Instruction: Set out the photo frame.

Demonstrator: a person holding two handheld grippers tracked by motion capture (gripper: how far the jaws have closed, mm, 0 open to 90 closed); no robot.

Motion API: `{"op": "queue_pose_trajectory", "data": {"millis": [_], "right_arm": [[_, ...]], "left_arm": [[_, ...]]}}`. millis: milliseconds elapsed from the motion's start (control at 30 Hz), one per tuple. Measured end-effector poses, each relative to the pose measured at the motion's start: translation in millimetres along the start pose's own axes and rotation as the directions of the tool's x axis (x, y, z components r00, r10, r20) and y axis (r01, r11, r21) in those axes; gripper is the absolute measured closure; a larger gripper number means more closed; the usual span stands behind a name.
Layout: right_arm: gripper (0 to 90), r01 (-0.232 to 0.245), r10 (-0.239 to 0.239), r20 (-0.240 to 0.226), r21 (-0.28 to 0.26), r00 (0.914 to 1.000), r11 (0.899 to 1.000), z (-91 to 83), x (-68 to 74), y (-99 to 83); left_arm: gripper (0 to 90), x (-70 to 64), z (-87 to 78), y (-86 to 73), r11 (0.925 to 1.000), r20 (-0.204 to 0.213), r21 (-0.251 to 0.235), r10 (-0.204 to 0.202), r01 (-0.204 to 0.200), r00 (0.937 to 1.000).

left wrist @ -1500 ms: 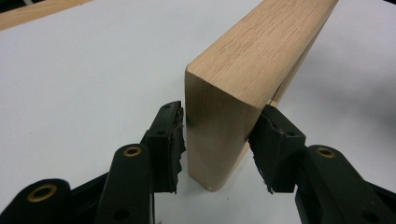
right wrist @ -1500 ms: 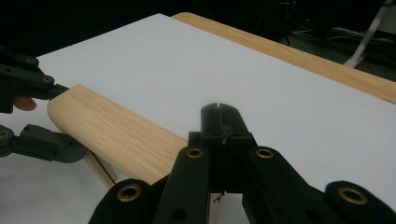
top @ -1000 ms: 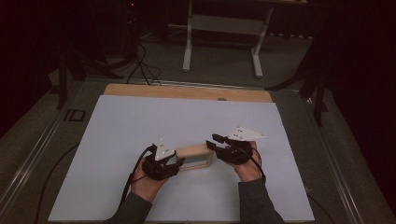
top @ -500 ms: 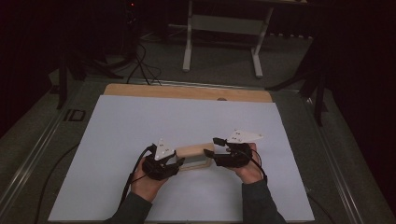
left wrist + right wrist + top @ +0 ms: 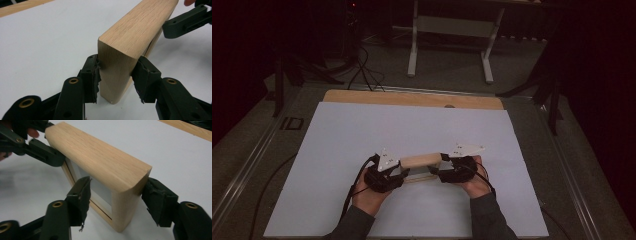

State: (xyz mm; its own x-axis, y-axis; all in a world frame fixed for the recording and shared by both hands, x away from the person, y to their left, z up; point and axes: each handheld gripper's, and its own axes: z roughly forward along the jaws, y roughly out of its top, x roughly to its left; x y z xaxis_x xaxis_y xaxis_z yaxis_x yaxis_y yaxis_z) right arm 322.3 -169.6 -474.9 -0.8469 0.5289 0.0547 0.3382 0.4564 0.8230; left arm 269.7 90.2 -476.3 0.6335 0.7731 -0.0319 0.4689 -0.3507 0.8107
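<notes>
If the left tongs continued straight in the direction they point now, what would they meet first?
The left tongs already have the end of the wooden frame between their jaws, so the frame comes first. Beyond its far end, the right tongs hold the frame; how far off is hard to judge.

The high view is dim, with dark surroundings; the white counter (image 5: 362,135) is evenly lit. Both gripper views are bright, blurred at the near fingers (image 5: 91,75).
</notes>
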Motion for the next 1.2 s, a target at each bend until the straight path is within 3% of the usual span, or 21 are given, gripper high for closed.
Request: {"op": "queue_pose_trajectory", "data": {"millis": [433, 1200], "right_arm": [[51.1, 0.025, -0.025, 0.028, -0.003, 0.9993, 1.0, -4.4, -1.1, -0.6], [53.0, 0.036, -0.035, 0.064, -0.015, 0.9974, 0.999, 1.4, 5.3, 3.5]], "left_arm": [[57.9, 1.3, -1.9, 1.4, 0.9999, 0.0, -0.01, 0.007, -0.007, 1.0], [55.8, 15.8, -0.2, 2.2, 0.9992, 0.019, -0.025, -0.031, 0.031, 0.9994]]}}
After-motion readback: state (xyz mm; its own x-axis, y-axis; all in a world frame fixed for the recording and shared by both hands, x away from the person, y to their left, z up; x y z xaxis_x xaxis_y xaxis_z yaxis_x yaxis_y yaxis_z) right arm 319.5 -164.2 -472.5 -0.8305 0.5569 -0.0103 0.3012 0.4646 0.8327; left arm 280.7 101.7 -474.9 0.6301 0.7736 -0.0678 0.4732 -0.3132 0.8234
